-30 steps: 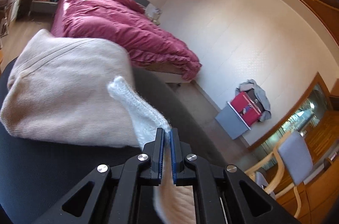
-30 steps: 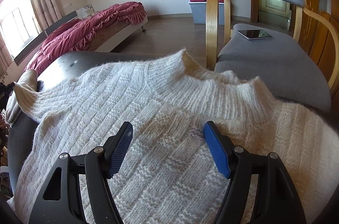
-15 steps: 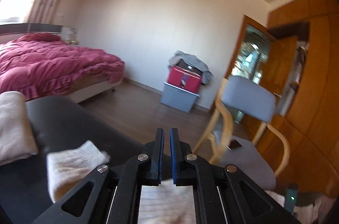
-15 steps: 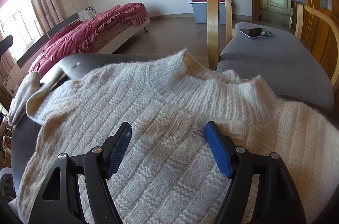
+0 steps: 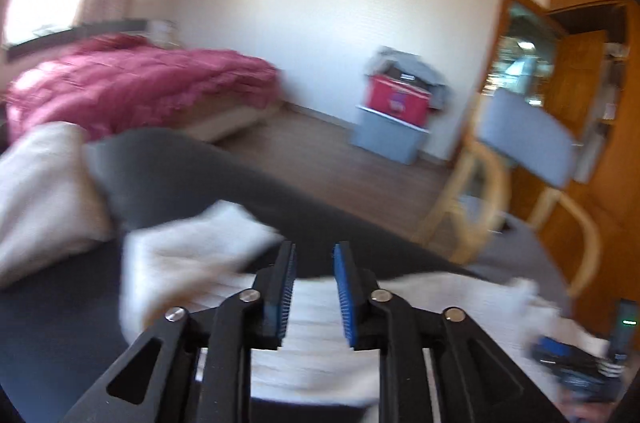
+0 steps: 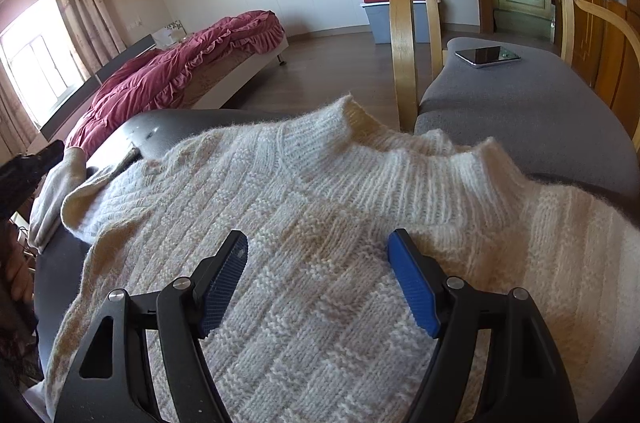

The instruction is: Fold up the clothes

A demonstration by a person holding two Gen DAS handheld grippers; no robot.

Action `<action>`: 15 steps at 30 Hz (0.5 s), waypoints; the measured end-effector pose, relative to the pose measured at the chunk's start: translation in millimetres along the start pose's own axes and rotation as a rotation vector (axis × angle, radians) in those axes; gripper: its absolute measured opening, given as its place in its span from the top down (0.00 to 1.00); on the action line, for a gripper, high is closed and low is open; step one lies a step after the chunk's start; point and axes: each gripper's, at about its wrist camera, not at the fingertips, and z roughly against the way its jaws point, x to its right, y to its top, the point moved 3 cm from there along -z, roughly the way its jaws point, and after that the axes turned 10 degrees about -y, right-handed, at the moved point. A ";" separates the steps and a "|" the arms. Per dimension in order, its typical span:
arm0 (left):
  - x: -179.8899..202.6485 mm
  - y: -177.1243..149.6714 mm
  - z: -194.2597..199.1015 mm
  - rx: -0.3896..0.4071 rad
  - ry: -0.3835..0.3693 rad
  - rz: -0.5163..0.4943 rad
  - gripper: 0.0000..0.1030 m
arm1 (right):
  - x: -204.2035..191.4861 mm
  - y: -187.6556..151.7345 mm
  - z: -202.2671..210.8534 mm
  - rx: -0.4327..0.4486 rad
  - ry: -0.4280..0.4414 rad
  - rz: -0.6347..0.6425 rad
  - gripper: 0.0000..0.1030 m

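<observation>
A: Left wrist view, blurred. Left claw [image 5: 314,265] parted, jaws just been opening, nothing pinched between the blue pads. White knit sweater [image 5: 188,259] lying on the dark surface [image 5: 168,179], sleeve end at 10 o'clock of the claw, body under it.

B: Beige folded garment [image 5: 36,199] at 9 o'clock of the frame? Bed [image 5: 132,83] behind?

A: Confirmed, both.

B: Right wrist view?

A: Right claw [image 6: 318,265] spread wide above the sweater [image 6: 320,207], gripping nothing. Collar at 12 o'clock of the claw. Grey chair [image 6: 520,103] at 1 o'clock, phone [image 6: 487,56] on its seat.
</observation>
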 end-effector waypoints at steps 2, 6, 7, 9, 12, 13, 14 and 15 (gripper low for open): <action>-30.2 3.0 1.4 0.027 0.071 -0.061 0.77 | -1.1 -0.2 -0.2 -0.001 -0.001 0.004 0.25; -55.3 -4.6 -11.6 -0.072 0.160 -0.214 0.76 | -3.1 -0.1 -1.1 -0.003 -0.005 0.013 0.23; -55.3 -7.6 -17.4 -0.112 0.152 -0.239 0.76 | -3.4 -0.2 -1.3 -0.003 -0.007 0.015 0.23; -50.5 -11.7 -28.6 -0.174 0.132 -0.287 0.76 | -3.1 -0.4 -1.2 -0.003 -0.006 0.016 0.23; -32.8 -12.4 -46.7 -0.231 0.100 -0.374 0.76 | -2.2 -0.3 -0.9 -0.003 -0.003 0.012 0.23; -26.8 -13.0 -51.8 -0.239 0.091 -0.393 0.76 | -2.0 -0.3 -0.9 -0.002 -0.002 0.012 0.23; -21.6 -11.2 -56.7 -0.247 0.076 -0.403 0.76 | -1.8 -0.1 -1.1 -0.003 -0.002 0.012 0.23; -17.3 -7.2 -63.2 -0.256 0.061 -0.399 0.76 | -1.6 0.0 -1.3 -0.003 -0.003 0.012 0.23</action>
